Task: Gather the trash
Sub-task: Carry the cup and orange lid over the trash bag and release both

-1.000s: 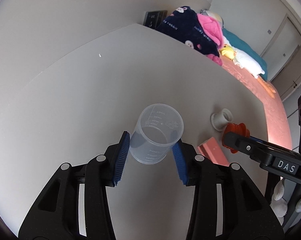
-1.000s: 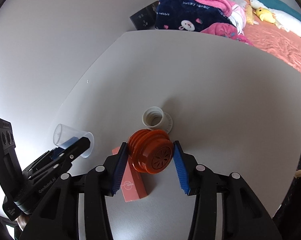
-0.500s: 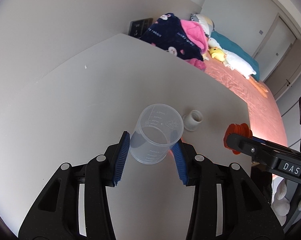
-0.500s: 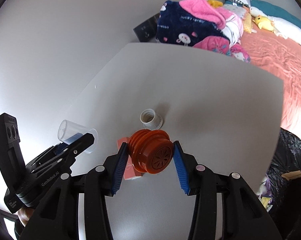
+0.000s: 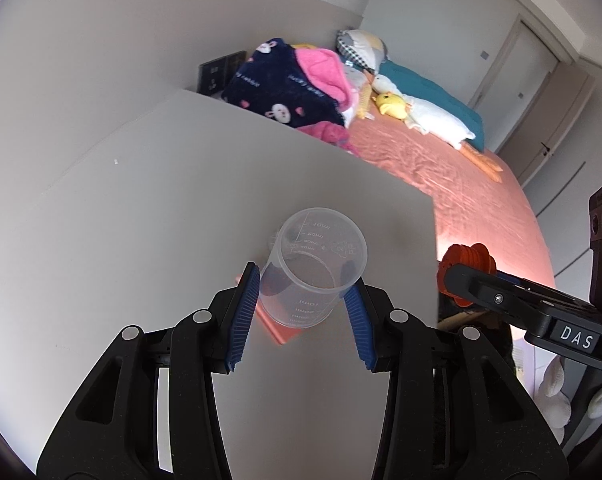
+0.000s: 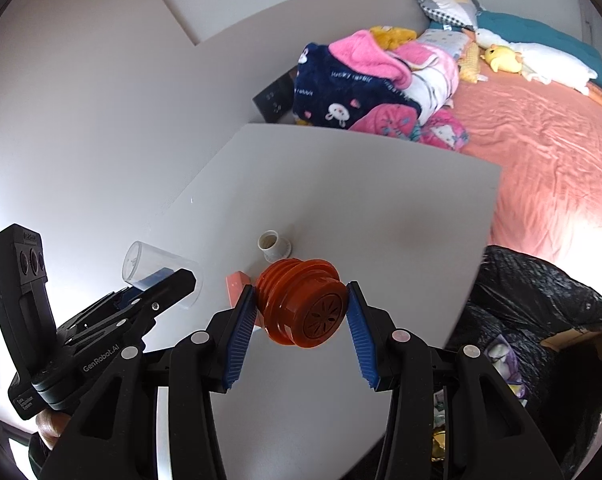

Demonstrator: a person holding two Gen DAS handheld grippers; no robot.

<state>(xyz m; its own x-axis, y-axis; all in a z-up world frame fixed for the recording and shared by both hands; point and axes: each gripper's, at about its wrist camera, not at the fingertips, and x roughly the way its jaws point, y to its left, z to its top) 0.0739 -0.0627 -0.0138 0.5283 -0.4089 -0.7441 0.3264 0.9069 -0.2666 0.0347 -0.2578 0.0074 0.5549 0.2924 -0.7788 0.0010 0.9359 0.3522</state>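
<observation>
My left gripper [image 5: 301, 312] is shut on a clear plastic measuring cup [image 5: 313, 268] and holds it above the grey table [image 5: 161, 208]. It also shows in the right wrist view [image 6: 157, 276]. My right gripper [image 6: 301, 316] is shut on an orange ribbed plastic piece [image 6: 301, 304], held above the table near its right edge; the piece shows in the left wrist view [image 5: 467, 258]. A small white cap [image 6: 274, 245] and a pink box [image 6: 237, 284] lie on the table. A black trash bag [image 6: 541, 320] stands open beside the table at the right.
A bed with a salmon cover [image 6: 541, 140] lies beyond the table. A pile of navy and pink blankets [image 6: 361, 84] and plush toys [image 5: 393, 106] lie on it. A dark panel [image 6: 273, 98] stands at the wall.
Both grippers have lifted and pulled back to the right with their loads. The table edge and the black trash bag have come into view.
</observation>
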